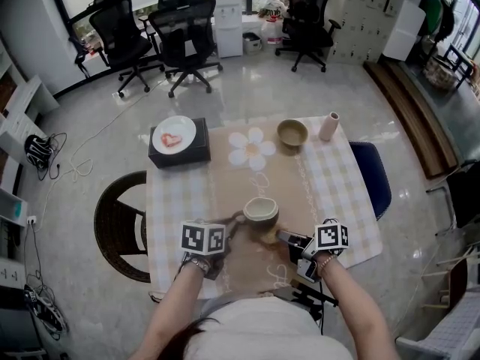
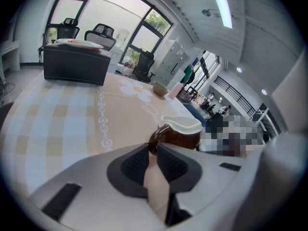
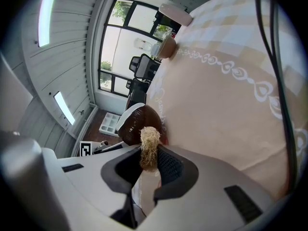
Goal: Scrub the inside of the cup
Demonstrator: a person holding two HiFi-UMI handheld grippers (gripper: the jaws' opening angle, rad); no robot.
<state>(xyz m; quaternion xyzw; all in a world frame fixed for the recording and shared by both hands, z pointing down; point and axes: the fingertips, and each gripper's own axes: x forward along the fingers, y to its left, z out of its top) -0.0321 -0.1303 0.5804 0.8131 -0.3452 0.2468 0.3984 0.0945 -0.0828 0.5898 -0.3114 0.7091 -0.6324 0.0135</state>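
Nearest the person, the left gripper [image 2: 154,154] has its jaws clamped on the looped brown handle of the glossy brown ceramic cup with a cream rim and inside [image 2: 180,130]. The right gripper [image 3: 150,163] has its jaws closed on a straw-coloured fibrous scrubbing tuft [image 3: 149,146], whose frayed end sticks out just short of the cup's brown wall. In the head view the cup stands upright on the near middle of the beige and pale-checked tablecloth [image 1: 330,193], between the two grippers. Farther along the cloth a white daisy print [image 1: 251,148] marks the centre. Beyond it sit an olive ceramic bowl [image 1: 292,133] and, to its right, a slim pink tumbler [image 1: 328,127]. At the far left corner a black rectangular box [image 1: 180,154] carries a white round plate [image 1: 174,134] with something red on it. Black office chairs [image 1: 184,32] stand on the grey floor beyond the table.
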